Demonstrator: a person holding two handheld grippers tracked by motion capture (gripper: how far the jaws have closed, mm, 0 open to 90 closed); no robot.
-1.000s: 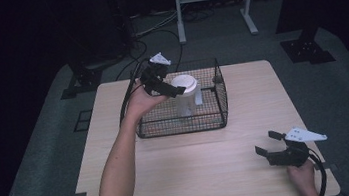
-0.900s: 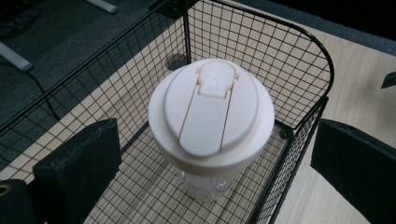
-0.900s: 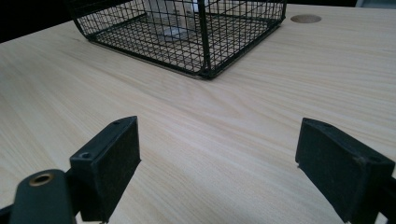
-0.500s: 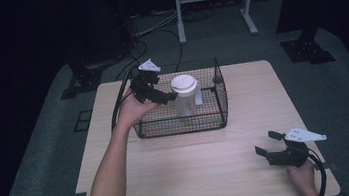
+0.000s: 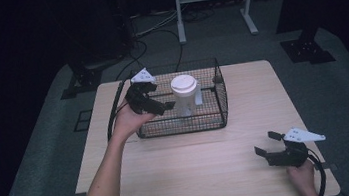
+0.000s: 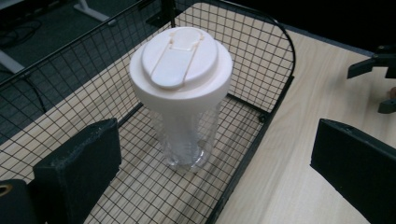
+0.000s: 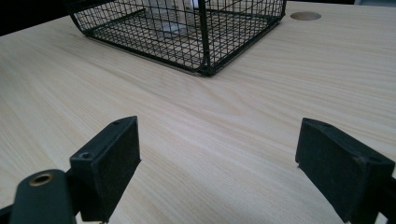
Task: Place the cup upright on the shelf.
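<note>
Now: cup point(image 6: 181, 93) stood upright in wire basket point(image 5: 218, 118), just ahead of left gripper point(image 5: 159, 106), jaws spread, nothing held. Right gripper point(image 5: 268, 148) parked apart, released. Placement judged done; withdrawal left.

No readable writing in any view

The white lid of the cup point(image 6: 180, 60) carries only a moulded flap, no letters or numbers; its clear body shows no print; the wire basket point(image 5: 219, 92), the wooden table point(image 5: 211, 164) and the black pads of both grippers bear no label, brand or sign; the grey plates on the grippers, seen from the high view, are too small to show any marking.
</note>
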